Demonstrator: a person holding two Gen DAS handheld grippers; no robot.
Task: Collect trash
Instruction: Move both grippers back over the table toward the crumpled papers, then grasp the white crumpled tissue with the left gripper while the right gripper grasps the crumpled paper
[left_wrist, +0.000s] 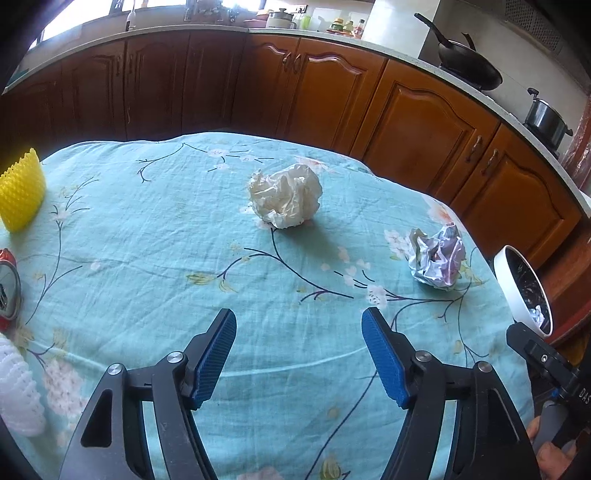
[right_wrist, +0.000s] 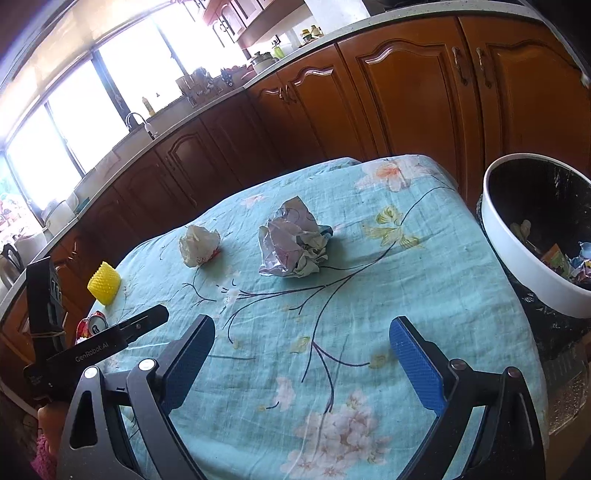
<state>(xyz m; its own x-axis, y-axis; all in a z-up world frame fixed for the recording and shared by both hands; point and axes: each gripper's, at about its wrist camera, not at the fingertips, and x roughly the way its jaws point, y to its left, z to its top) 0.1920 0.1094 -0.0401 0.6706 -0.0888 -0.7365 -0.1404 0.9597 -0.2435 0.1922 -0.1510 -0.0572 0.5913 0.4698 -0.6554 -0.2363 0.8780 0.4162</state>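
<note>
Two claws are held wide apart and empty above the near edge of a surface draped in a teal floral cloth (left_wrist: 147, 229): the left claw (left_wrist: 299, 358) and the right claw (right_wrist: 303, 365), each fitted with blue ribbed pads. Past them, a crumpled printed wrapper (right_wrist: 293, 242) is seen lying near the surface's right edge, with a crumpled white paper ball (left_wrist: 285, 195) set farther in toward the far edge, the two well apart. A crushed can (left_wrist: 8, 284) and a yellow ridged cup (left_wrist: 22, 190) are placed along the left edge. A white-rimmed trash bin (right_wrist: 517, 254), lined in black and holding scraps, is positioned just off the right edge. Brown wooden cabinets (left_wrist: 424, 122) are lined up behind.
</note>
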